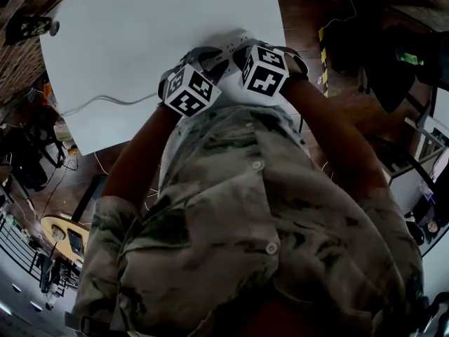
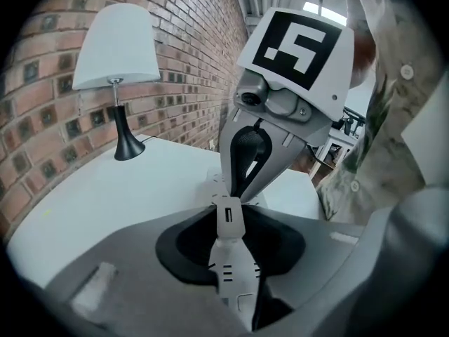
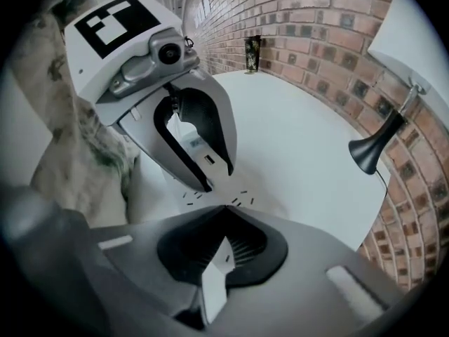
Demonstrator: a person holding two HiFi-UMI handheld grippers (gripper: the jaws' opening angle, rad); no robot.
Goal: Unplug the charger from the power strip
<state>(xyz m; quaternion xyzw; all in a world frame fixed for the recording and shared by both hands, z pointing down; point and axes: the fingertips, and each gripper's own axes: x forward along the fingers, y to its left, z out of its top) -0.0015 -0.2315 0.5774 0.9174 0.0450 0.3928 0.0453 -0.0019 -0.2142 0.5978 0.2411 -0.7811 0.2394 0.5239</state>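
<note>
White table [image 1: 154,41] wide and open, left gripper [image 2: 228,210] and right gripper [image 3: 222,209] close together near its edge, jaws of both clenched.

Table [image 3: 302,139] smooth, matt; wall [image 2: 189,62] rough brick; shirt [image 1: 266,209] soft cloth; lampshade [image 2: 116,44] matt.

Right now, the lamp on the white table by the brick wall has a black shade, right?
No: the lamp has a white shade, as the left gripper view shows. It does stand on the white table by the brick wall.
</note>
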